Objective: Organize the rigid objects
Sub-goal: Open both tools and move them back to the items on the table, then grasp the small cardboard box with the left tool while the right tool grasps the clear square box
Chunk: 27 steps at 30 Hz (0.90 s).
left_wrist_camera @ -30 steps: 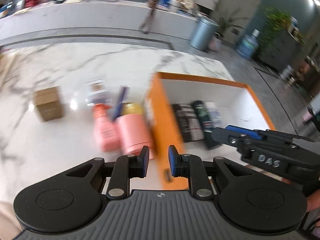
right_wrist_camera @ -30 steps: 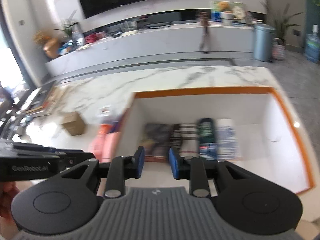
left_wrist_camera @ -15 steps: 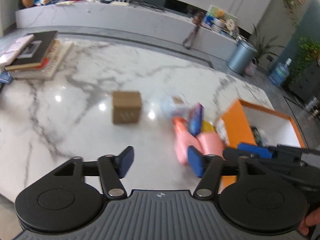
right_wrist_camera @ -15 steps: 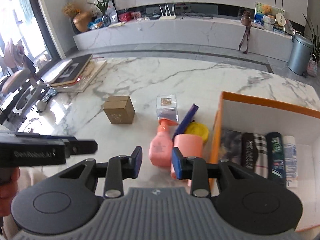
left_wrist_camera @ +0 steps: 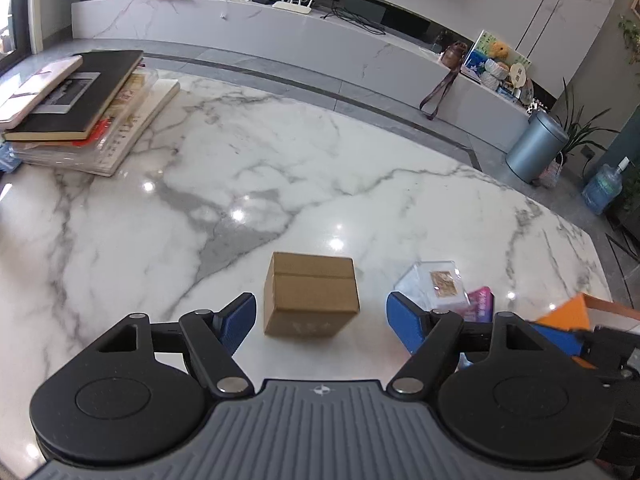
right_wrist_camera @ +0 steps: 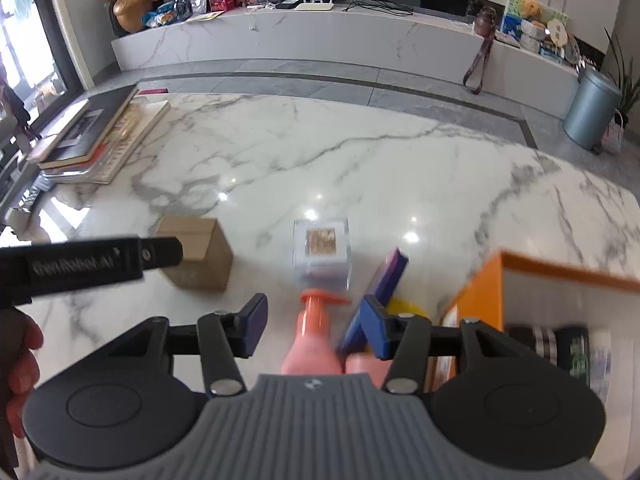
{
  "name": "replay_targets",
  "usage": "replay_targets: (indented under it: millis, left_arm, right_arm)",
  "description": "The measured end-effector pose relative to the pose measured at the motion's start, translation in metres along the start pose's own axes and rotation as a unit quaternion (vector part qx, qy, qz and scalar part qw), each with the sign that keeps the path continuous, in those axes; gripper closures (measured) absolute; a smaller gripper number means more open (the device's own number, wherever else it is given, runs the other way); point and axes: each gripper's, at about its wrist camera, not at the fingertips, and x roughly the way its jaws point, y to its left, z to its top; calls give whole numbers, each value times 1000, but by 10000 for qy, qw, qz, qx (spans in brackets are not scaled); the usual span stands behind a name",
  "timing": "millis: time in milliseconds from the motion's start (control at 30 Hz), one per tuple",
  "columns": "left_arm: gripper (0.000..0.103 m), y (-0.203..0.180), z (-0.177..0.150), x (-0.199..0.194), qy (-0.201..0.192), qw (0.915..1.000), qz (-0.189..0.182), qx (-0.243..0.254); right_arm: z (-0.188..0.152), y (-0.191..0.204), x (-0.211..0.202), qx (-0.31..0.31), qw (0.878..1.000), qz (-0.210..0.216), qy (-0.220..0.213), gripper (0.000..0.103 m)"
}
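We see the left gripper (left_wrist_camera: 320,316) with fingers just opened wide around the cardboard box (left_wrist_camera: 311,295), untouched on the counter (left_wrist_camera: 160,240); right gripper (right_wrist_camera: 314,322) fingers, partly opened, flank the pink pump bottle (right_wrist_camera: 312,344) right of that box.

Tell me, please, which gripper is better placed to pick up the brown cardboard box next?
Left. The left gripper faces the cardboard box with jaws just opened wide; the right gripper points at the pink pump bottle.
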Motion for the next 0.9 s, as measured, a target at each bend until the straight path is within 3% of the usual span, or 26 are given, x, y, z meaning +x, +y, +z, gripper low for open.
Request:
replay_targets:
  millis: [233, 467, 567, 700, 900]
  left_arm:
    - [16, 0, 7, 32, 183, 9997, 152, 26]
    - [24, 11, 7, 44, 444, 9989, -63, -109]
    - [29, 12, 9, 45, 444, 9989, -107, -106]
    - [30, 12, 10, 45, 453, 9989, -94, -66]
    - [30, 22, 9, 35, 573, 9979, -39, -299]
  right_arm:
    - [24, 2, 47, -353, 9992, -165, 133, 46]
    - [29, 4, 81, -509, 9979, -73, 395, 46]
    - [30, 1, 86, -405, 9984, 14, 387, 47]
    - [31, 0, 90, -379, 9985, 89, 373, 55]
    - [34, -1, 86, -350, 9987, 156, 345, 55]
